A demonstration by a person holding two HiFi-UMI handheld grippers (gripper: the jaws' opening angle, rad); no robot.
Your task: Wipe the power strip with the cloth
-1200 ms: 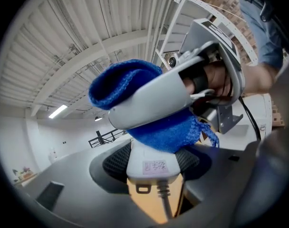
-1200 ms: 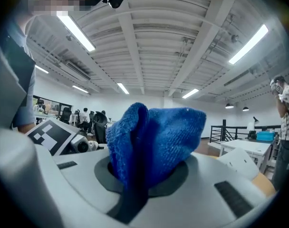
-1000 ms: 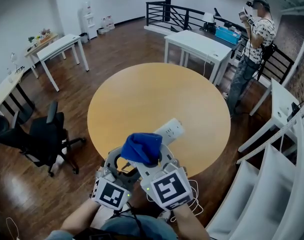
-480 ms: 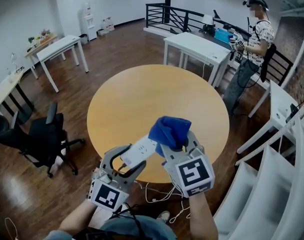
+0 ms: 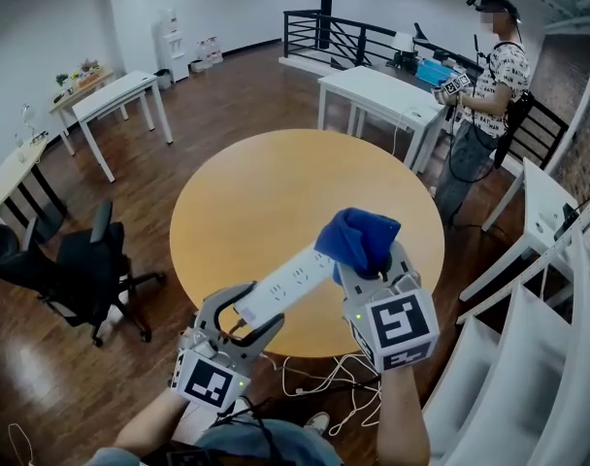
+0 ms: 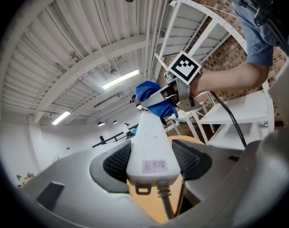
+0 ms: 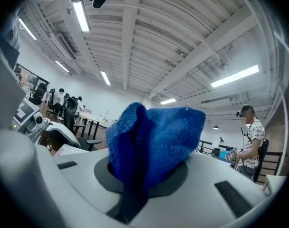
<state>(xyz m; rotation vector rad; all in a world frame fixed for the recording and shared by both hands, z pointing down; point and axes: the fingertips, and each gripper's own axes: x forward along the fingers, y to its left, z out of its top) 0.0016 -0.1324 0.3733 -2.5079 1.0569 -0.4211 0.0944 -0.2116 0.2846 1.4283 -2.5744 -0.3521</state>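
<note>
The white power strip (image 5: 285, 288) is held above the round wooden table (image 5: 276, 187), slanting up to the right. My left gripper (image 5: 241, 320) is shut on its cord end; in the left gripper view the power strip (image 6: 150, 146) sits between both pads. My right gripper (image 5: 373, 260) is shut on a bunched blue cloth (image 5: 357, 238), which rests at the strip's far end. The cloth (image 7: 151, 144) fills the right gripper view, and the cloth (image 6: 154, 99) also shows at the strip's tip from the left gripper (image 6: 151, 163).
The strip's white cable (image 5: 324, 372) hangs in loops below the table edge. A black office chair (image 5: 77, 265) stands at the left, white desks (image 5: 387, 90) behind, white shelving (image 5: 528, 357) at the right. A person (image 5: 484, 85) stands beyond the table.
My right gripper carried the cloth along the strip from its near end to its far end, up and to the right. The left gripper kept still with the strip.
</note>
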